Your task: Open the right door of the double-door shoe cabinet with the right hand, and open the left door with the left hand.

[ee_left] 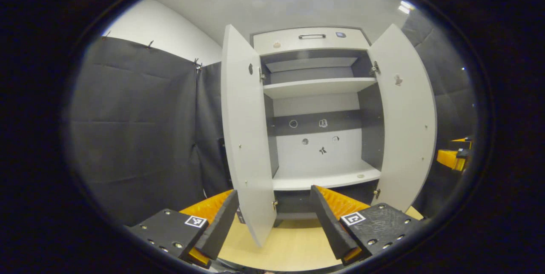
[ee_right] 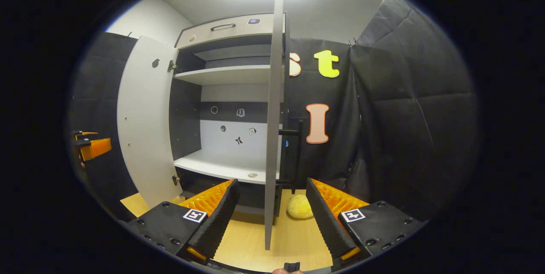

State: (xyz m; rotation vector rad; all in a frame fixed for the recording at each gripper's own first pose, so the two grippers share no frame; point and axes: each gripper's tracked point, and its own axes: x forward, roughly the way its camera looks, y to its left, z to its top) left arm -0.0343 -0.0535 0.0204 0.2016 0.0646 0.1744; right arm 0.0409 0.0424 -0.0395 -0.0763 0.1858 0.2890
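Note:
The shoe cabinet (ee_left: pixel 317 95) stands with both doors swung out. In the left gripper view the left door (ee_left: pixel 247 138) hangs open in front of me, its free edge between the spread fingers of my left gripper (ee_left: pixel 273 192), which is open and holds nothing. The right door (ee_left: pixel 404 116) stands open on the far side. In the right gripper view the right door (ee_right: pixel 272 138) is seen edge-on. It runs down between the fingers of my right gripper (ee_right: pixel 272 186), which is open, with neither pad pressing on it. The left door (ee_right: pixel 144 125) shows to the left.
A drawer with a dark handle (ee_left: pixel 311 36) tops the cabinet, above white shelves (ee_left: pixel 319 87). A black bar handle (ee_right: pixel 298 150) sticks out behind the right door. A yellow soft lump (ee_right: pixel 299 206) lies on the wooden floor (ee_right: pixel 247 240). Black cloth walls (ee_left: pixel 136 138) close in both sides.

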